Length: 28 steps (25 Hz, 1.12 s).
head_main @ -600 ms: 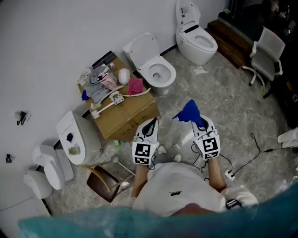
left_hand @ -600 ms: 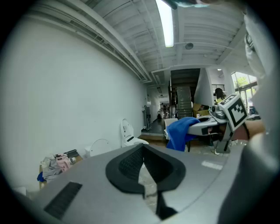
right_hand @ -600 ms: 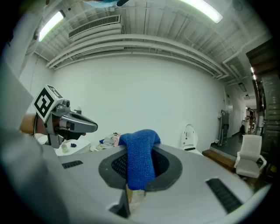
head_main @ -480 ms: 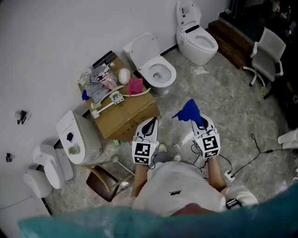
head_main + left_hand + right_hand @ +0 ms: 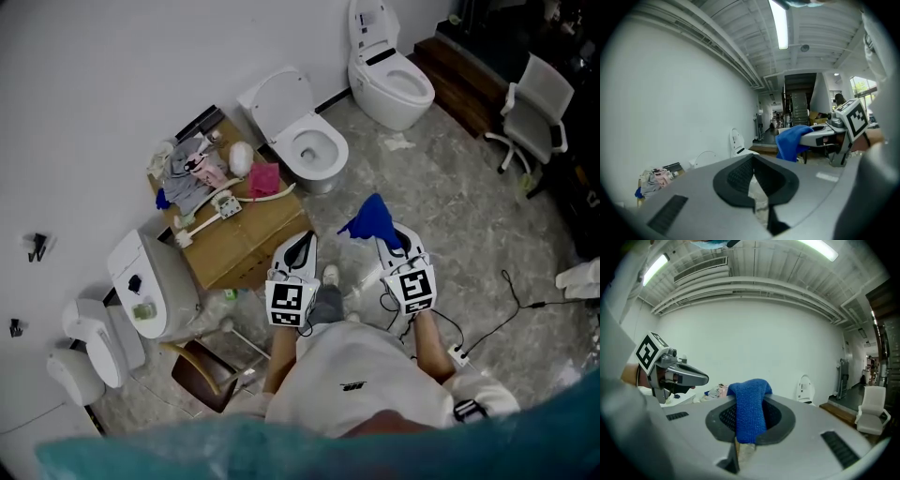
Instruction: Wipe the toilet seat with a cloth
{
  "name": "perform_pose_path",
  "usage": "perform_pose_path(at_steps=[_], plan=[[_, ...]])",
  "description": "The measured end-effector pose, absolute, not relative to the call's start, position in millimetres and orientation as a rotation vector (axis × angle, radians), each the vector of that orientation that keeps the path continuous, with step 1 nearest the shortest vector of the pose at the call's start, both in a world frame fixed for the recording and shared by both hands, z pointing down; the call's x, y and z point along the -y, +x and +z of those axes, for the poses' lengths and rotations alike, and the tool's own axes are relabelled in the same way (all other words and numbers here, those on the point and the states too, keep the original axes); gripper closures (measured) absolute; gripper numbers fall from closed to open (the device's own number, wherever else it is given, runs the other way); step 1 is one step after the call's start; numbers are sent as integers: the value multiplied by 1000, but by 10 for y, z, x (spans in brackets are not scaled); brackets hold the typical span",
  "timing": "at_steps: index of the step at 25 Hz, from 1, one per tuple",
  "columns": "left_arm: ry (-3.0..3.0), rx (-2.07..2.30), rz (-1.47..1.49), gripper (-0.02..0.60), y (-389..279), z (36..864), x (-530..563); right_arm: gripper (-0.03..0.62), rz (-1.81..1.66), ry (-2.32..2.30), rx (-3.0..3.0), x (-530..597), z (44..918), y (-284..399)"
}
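Note:
A white toilet (image 5: 309, 142) stands against the wall with its lid up and its seat (image 5: 330, 161) exposed, some way ahead of both grippers. My right gripper (image 5: 385, 234) is shut on a blue cloth (image 5: 369, 217), which drapes over its jaws (image 5: 749, 409) and hangs out in front. My left gripper (image 5: 301, 243) is beside it on the left, shut with nothing in it (image 5: 753, 159). Both are held at waist height over the stone floor, apart from the toilet. In the left gripper view the blue cloth (image 5: 789, 141) shows at the right.
A cardboard box (image 5: 255, 232) left of the toilet carries clothes, a pink rag (image 5: 264, 178) and a white hose. A second toilet (image 5: 390, 81) stands at the far right, a white chair (image 5: 535, 105) beyond it. Toilet parts (image 5: 150, 281) lie at left; cables (image 5: 511, 309) trail at right.
The scene has slid slightly left and down the frame, and both grippers sit a little higher: I have come a bit closer to the toilet. The cloth stays gripped.

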<state>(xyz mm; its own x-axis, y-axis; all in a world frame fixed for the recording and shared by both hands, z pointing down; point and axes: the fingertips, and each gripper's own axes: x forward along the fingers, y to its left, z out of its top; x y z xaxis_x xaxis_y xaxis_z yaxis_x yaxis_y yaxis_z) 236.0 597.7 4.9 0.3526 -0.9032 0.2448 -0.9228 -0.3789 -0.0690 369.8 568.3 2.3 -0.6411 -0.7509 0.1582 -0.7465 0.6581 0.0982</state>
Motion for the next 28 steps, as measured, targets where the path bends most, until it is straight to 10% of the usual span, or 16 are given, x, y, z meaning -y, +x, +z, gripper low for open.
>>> perform_pose_path(at_steps=[28], plan=[[2577,1525,350,572,1400,303,-3502,572,5,1296,2570,-3406,232,2641]])
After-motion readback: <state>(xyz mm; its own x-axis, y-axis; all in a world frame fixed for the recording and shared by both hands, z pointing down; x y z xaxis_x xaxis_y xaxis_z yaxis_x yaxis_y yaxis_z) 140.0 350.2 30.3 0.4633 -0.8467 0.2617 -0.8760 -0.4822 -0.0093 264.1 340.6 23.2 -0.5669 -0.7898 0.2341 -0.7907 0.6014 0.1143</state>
